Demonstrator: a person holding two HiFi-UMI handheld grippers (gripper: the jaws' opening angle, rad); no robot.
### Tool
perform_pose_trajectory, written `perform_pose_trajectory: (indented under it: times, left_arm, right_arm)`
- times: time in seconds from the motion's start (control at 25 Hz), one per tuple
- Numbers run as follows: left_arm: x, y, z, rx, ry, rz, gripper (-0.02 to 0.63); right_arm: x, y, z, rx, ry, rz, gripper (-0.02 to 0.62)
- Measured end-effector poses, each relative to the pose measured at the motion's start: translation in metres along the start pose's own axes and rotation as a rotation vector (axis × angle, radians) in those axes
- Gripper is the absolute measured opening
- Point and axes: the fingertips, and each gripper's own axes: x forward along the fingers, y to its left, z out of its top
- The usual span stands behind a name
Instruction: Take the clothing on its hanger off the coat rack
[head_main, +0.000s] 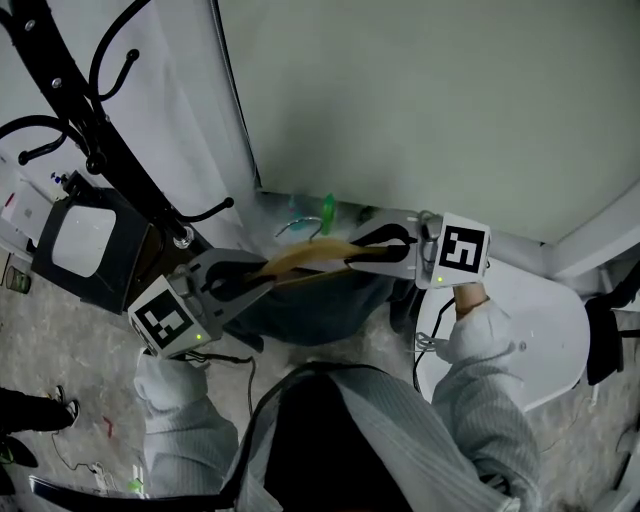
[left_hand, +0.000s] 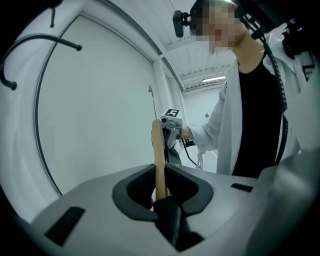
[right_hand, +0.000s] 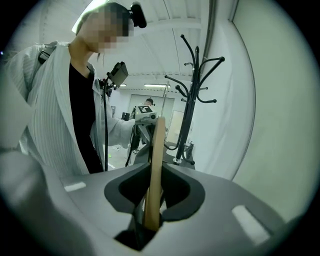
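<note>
Inspection at mid-task. Found wooden hanger (head_main: 300, 258) carried roughly level between two grippers, near the lower hooks of coat rack (head_main: 105, 150) but touching none that can be seen, with dark clothing (head_main: 320, 305) draped below the bar. Confirmed left gripper (left_hand: 161, 172) pinching one end of the bar, pads tight against the wood on both sides. Confirmed right gripper (right_hand: 156, 175) clamped likewise on the opposite end.

Judged the two-ended hold as chosen to stop the bar tipping and the garment sliding off either shoulder. Judged the level carriage, away from the pole, as meant to hold everything clear of the rack's curved arms. Could not make out the hanger's own hook with certainty.

Surface and room: noted mottled grey floor (head_main: 60, 330), lightly littered at lower left. Noted plain white wall (head_main: 400, 100) meeting the floor at a corner, with green objects (head_main: 327, 212) lying at its foot. Noted black box (head_main: 85, 245) with pale panel beside the rack's base, and white rounded furniture (head_main: 540, 330) at right, kind not determined. Observed, through right gripper view, a long bright room beyond, lit by ceiling strip lights (right_hand: 155, 86).

Rated removal from the rack as largely accomplished, on present evidence.
</note>
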Motion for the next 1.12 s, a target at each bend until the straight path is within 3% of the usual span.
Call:
perform_pose_trajectory:
  times: [0.2, 0.4, 1.12]
  left_arm:
    - [-0.001, 0.003, -0.019, 0.002, 0.048, -0.007, 0.064]
    - [-0.018, 0.031, -0.044, -0.007, 0.051, 0.011, 0.063]
    - [-0.032, 0.031, -0.041, -0.018, 0.077, 0.062, 0.064]
  right_arm:
    - [0.014, 0.003, -0.014, 0.017, 0.007, 0.016, 0.061]
    - [0.046, -0.021, -0.017, 0.02, -0.015, 0.028, 0.06]
    - [0.054, -0.023, -0.006, 0.014, -0.007, 0.067, 0.058]
